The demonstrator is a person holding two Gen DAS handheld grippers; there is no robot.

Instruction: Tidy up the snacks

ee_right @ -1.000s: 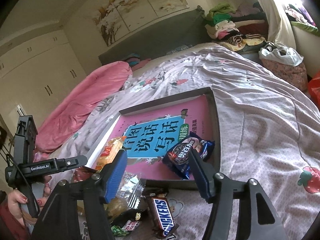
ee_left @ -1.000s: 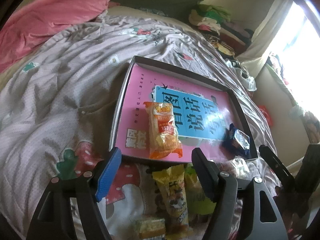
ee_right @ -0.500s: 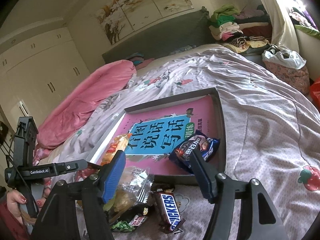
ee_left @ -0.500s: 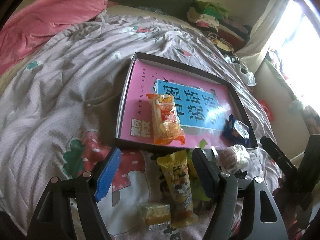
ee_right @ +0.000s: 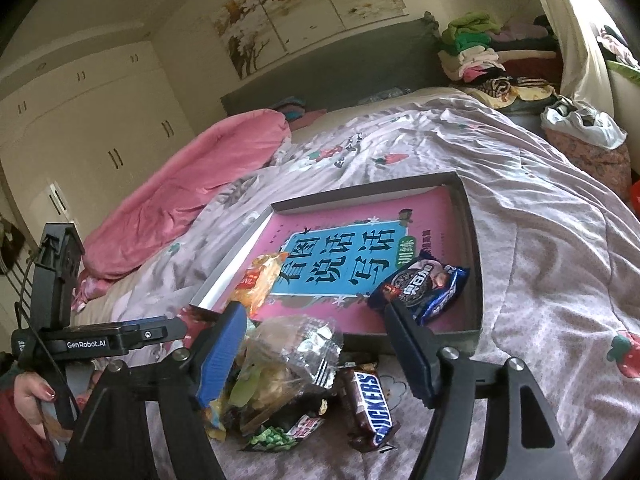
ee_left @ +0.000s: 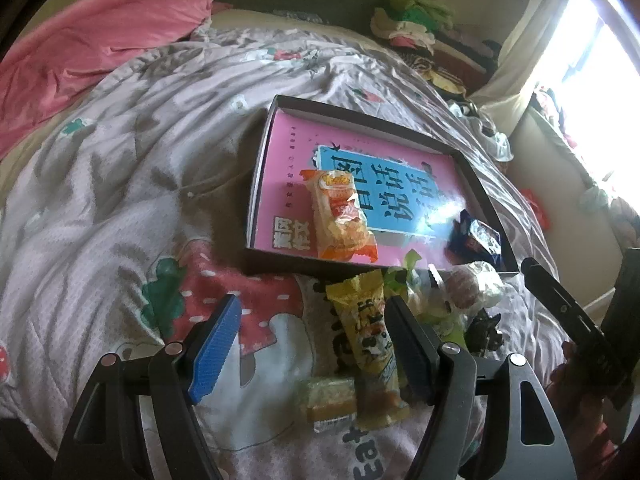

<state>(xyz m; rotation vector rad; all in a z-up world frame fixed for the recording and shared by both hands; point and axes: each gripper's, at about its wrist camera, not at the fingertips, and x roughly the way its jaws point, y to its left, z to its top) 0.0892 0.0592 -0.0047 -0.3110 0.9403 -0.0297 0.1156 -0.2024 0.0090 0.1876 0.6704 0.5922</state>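
Two snacks are seen inside the shallow box [ee_left: 472, 168] on the bed: an orange packet [ee_left: 340, 216] and a blue cookie pack [ee_right: 424, 284]. Others (a Snickers bar [ee_right: 370, 408], a yellow packet [ee_left: 368, 340]) lie piled before it, possibly overlapping. Left tool [ee_left: 312, 344] is held open, empty; right tool [ee_right: 316, 344] is opening, nothing gripped.

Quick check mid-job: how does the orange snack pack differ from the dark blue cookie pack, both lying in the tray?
The orange snack pack is a long, see-through wrapper with pale pieces inside; the dark blue cookie pack is opaque, with a printed cookie picture. The orange one lies by the tray's left wall in the right wrist view, the blue one toward its right wall. Both lie flat on the pink book cover, ungripped.
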